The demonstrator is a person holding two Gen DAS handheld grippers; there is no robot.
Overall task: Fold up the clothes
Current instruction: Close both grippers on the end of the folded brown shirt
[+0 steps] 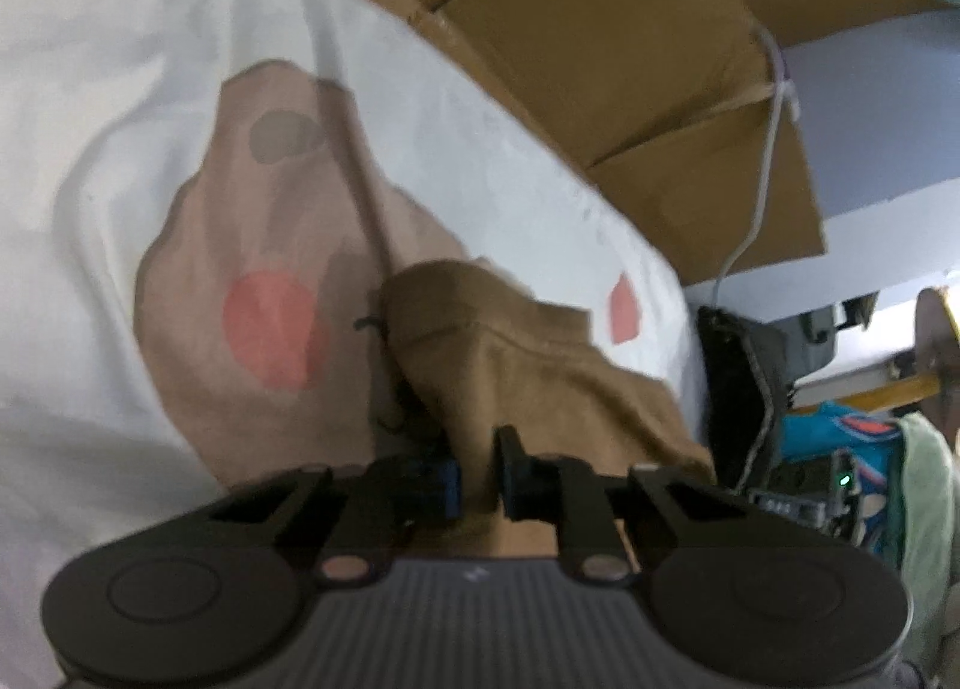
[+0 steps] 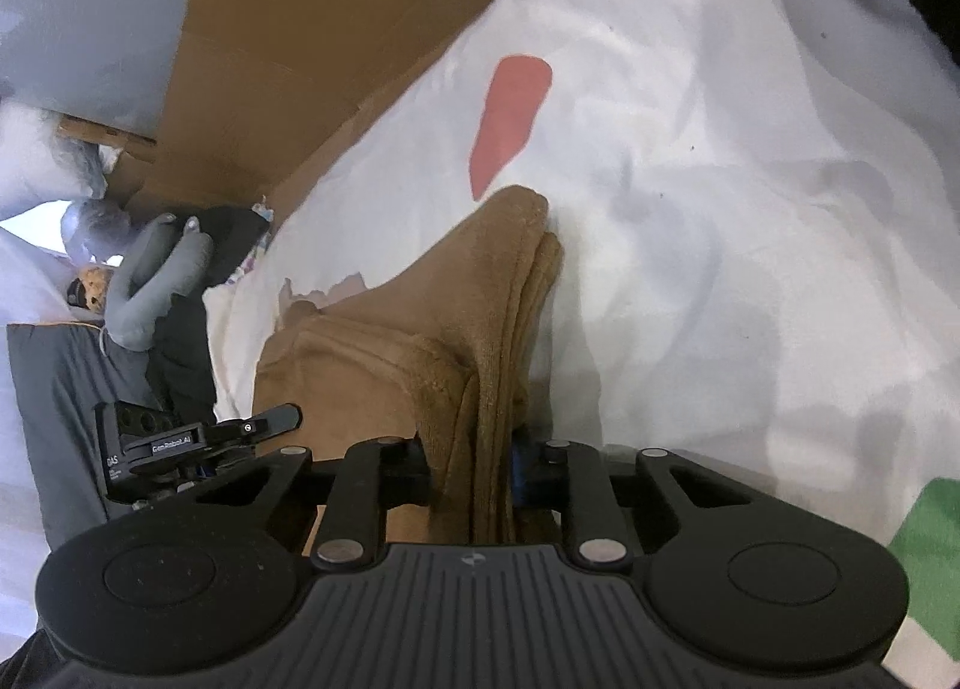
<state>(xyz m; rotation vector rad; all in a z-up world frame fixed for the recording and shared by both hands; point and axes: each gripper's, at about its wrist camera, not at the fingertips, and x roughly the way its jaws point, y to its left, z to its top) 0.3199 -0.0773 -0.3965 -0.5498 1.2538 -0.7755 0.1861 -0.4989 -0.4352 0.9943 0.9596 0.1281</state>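
Jaws of our left gripper [image 1: 480, 473] and right gripper [image 2: 471, 467] pinch the brown garment [image 2: 384, 341], keeping its edge spread for folding over the white sheet [image 2: 720, 209].

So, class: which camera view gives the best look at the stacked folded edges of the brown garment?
The right wrist view: the brown garment shows its layered edges running into the right gripper. The left wrist view shows only a blurred, rumpled brown surface pinched by the left gripper.

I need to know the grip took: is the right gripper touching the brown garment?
Touching. In the right wrist view the right gripper is shut on the brown garment, its folded layers squeezed between both pads.
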